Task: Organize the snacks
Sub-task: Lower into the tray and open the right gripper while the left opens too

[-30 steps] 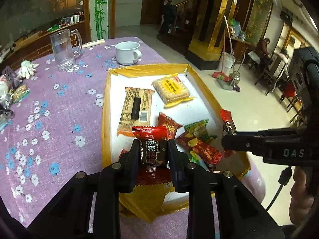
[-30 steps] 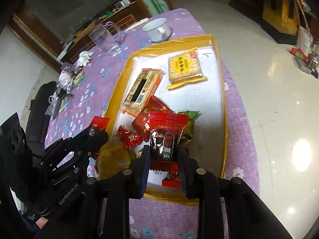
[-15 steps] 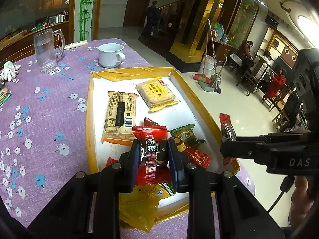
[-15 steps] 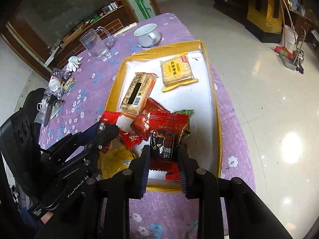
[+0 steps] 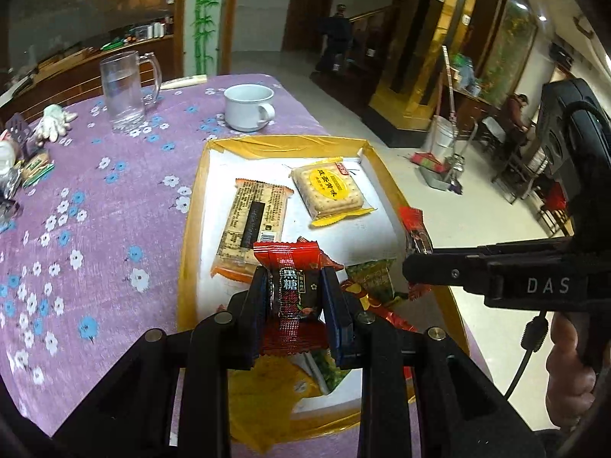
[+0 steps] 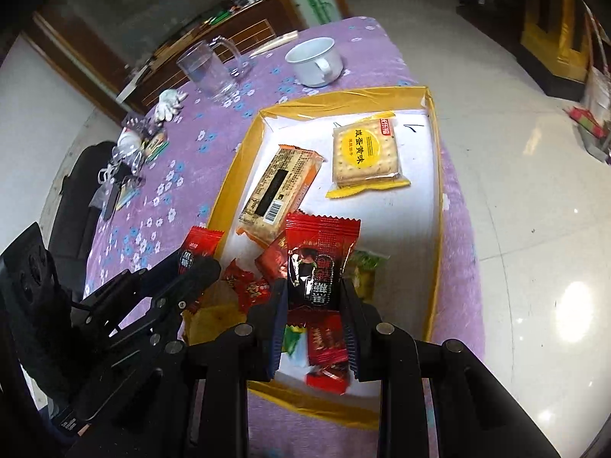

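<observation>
The left gripper [image 5: 293, 307] is pinched tight on a red candy packet [image 5: 289, 297]. The right gripper [image 6: 314, 307] is pinched tight on its own red snack packet [image 6: 319, 263]. Both packets stand up tall between the fingers, long way pointing up and away, over the near end of the yellow-edged tray [image 5: 189, 225].

The left camera shows the person's hand [image 5: 569, 362] on the right gripper's handle, and the room behind, with people who are too small to make out. The right camera does not show that. It looks down more and shows two more red packets [image 6: 326, 343] lying in the tray under the fingers, and the shiny floor [image 6: 534, 191].

Farther out in the tray lie a long cracker pack [image 6: 280, 191], its long side running slantwise toward the far end, and a square biscuit pack [image 6: 364, 150]. Past the tray, on the purple flowered cloth [image 5: 95, 210], stand a white cup [image 5: 250, 107] and a glass mug [image 5: 122, 89].
</observation>
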Motion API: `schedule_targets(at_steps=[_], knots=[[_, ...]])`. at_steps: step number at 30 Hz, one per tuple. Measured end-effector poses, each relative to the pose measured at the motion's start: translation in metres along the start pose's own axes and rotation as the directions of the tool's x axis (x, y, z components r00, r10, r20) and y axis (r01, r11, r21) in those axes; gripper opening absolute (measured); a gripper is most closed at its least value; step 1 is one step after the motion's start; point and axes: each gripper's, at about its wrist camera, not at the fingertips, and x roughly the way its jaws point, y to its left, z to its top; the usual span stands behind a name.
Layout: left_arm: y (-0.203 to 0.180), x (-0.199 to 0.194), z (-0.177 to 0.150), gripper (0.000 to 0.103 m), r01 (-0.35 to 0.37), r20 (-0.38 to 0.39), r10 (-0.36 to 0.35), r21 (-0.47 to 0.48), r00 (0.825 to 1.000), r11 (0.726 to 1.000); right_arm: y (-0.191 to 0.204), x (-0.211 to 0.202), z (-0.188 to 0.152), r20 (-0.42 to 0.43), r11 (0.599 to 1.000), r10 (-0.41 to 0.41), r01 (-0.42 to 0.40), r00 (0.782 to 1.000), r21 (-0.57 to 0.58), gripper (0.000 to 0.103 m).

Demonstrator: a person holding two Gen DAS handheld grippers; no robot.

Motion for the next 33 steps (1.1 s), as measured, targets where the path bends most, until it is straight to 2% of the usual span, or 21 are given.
schedule_targets(at_steps=[9, 14, 18, 23, 26, 30, 33], knots=[[-0.015, -0.008, -0.003, 0.024, -0.123, -0.013, 0.122, -0.059, 0.992, 0.991, -0.015, 0.014, 0.015, -0.061, 0.992, 0.088, -0.093, 0.994, -0.080, 0.027], [-0.019, -0.009, -0.007, 0.024, -0.141, -0.025, 0.140, -0.054, 0.990, 0.989, -0.016, 0.018, 0.018, -0.075, 0.987, 0.117, -0.124, 0.990, -0.099, 0.027], [-0.020, -0.003, -0.004, 0.024, -0.102, -0.021, 0.101, -0.039, 0.995, 0.994, -0.017, 0.018, 0.018, -0.066, 0.990, 0.110, -0.115, 0.992, -0.078, 0.027], [-0.016, 0.008, 0.001, 0.024, -0.031, -0.025, 0.031, -0.026, 0.999, 0.999, -0.019, 0.010, 0.015, -0.045, 0.997, 0.045, -0.047, 0.998, -0.053, 0.027], [-0.017, 0.013, -0.001, 0.024, 0.005, -0.034, -0.005, 0.008, 0.999, 1.000, -0.016, 0.009, 0.014, -0.037, 0.999, -0.005, 0.003, 0.999, -0.050, 0.028], [-0.019, 0.020, -0.004, 0.024, 0.040, -0.051, -0.037, 0.044, 0.998, 0.998, -0.015, 0.015, 0.016, -0.039, 1.000, -0.015, 0.015, 0.999, -0.005, 0.028], [-0.020, 0.026, -0.005, 0.024, 0.064, -0.064, -0.062, 0.035, 0.996, 0.997, -0.012, 0.018, 0.019, -0.038, 0.999, -0.050, 0.050, 0.998, 0.005, 0.028]])
